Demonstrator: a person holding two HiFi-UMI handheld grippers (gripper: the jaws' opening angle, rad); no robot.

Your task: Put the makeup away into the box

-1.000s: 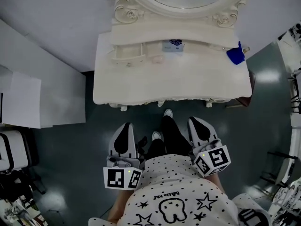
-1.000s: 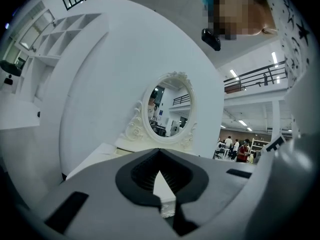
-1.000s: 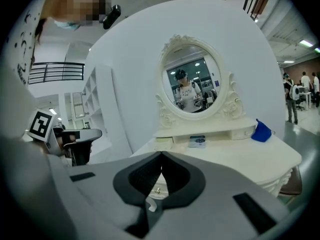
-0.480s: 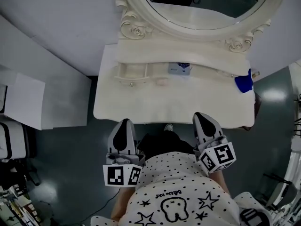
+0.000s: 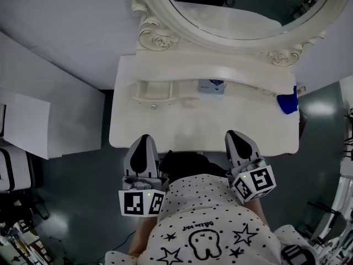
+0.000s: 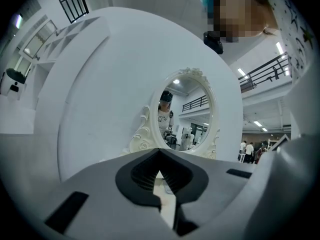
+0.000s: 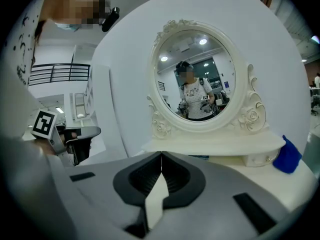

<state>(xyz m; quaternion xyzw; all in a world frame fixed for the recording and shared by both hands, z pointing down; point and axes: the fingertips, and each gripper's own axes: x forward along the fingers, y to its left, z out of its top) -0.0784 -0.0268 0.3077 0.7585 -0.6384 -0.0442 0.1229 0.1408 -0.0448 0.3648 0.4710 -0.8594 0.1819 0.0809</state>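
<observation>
The dressing table [image 5: 165,127] stands against the wall, and its oval mirror [image 5: 242,32] rises from the back edge. Both tools are at the table's front edge. The left gripper [image 5: 143,141] is near the front left corner and the right gripper [image 5: 235,135] is toward the front right. From above, each tip reaches just over that edge. Both pairs of jaws are pressed together with nothing between them (each gripper's own view shows the pads meeting in a thin line).

At the back of the table, under a curved shelf [image 5: 248,74], lies a blue-and-white packet [image 5: 212,86]. A pale pink item [image 5: 190,101] sits just left of it and a little nearer the front. An open cream box [image 5: 154,90] with compartments sits at the back left of the table. A blue object [image 5: 287,103] rests at the table's right end. What kind of makeup each piece is I cannot tell, as they are too small. The person's spotted shirt [image 5: 209,214] is in front of the table, between the two grippers.
</observation>
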